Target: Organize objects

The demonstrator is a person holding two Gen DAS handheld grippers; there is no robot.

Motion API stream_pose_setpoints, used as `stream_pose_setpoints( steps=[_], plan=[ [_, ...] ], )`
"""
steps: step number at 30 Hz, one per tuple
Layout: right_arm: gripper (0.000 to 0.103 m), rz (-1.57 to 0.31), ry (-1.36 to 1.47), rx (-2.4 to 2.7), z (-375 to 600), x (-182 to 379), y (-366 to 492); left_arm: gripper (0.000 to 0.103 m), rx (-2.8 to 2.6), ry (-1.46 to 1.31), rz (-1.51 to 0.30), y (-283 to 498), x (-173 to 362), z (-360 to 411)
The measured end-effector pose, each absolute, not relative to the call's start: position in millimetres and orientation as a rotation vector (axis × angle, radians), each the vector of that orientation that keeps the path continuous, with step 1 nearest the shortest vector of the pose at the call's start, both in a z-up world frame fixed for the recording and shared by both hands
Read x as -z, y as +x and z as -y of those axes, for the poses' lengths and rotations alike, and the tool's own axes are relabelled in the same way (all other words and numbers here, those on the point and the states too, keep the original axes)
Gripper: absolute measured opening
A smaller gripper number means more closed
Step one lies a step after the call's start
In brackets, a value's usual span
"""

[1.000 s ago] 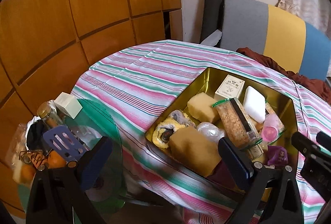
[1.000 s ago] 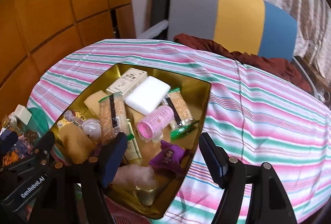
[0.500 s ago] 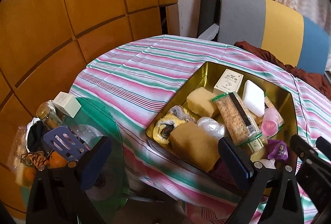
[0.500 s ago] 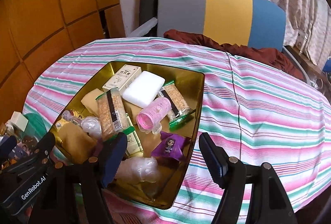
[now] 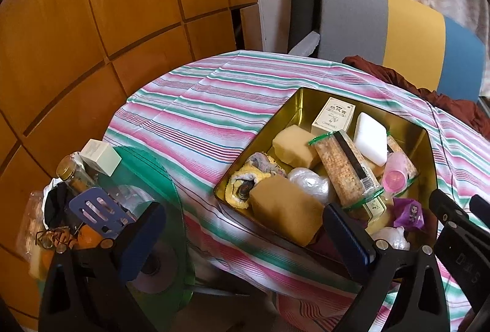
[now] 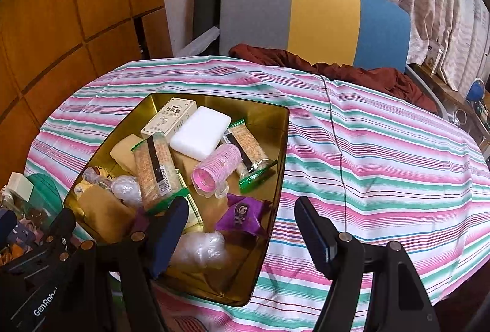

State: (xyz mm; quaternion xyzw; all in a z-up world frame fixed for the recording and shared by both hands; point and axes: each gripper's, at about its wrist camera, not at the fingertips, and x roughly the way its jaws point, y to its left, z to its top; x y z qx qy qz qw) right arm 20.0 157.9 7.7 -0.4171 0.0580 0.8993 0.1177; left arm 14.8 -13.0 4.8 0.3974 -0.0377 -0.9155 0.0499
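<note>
A gold metal tin point(image 5: 298, 100) point(image 6: 283, 129) sits on the striped tablecloth point(image 6: 382, 148), full of small things: a cream box point(image 6: 170, 117), a white block point(image 6: 200, 132), two cracker packets point(image 6: 154, 166), a pink hair roller point(image 6: 214, 168), a purple sachet point(image 6: 242, 214), tan sponges point(image 5: 284, 217), a rolled yellow cloth point(image 5: 245, 183) and clear plastic wrap point(image 6: 199, 249). My left gripper point(image 5: 242, 237) is open and empty above the tin's near left corner. My right gripper point(image 6: 242, 235) is open and empty above the tin's near right edge.
A green glass side table point(image 5: 159, 178) at the left holds a jar point(image 5: 72, 175), a white cube box point(image 5: 99, 155), a blue spatula point(image 5: 96, 211) and oranges. Wood panels stand behind. A grey, yellow and blue chair point(image 6: 321, 19) with a brown cloth point(image 6: 337, 68) lies beyond the table.
Both grippers have pulled back and risen a little, so the tin and table look farther and lower. Nothing was gripped or moved in the tin.
</note>
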Motion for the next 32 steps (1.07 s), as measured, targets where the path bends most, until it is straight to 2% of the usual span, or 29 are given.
stream_pose_setpoints(
  steps=[27,32],
  plan=[
    [0.073,-0.168,-1.210,-2.639,-158.2,-6.7,19.7,0.102,2.811,1.273,0.082,12.4,-0.5,11.7],
    [0.073,-0.178,-1.219,-2.639,-159.0,-5.7,19.4,0.097,2.808,1.252,0.111,13.4,0.0,10.6]
  ],
)
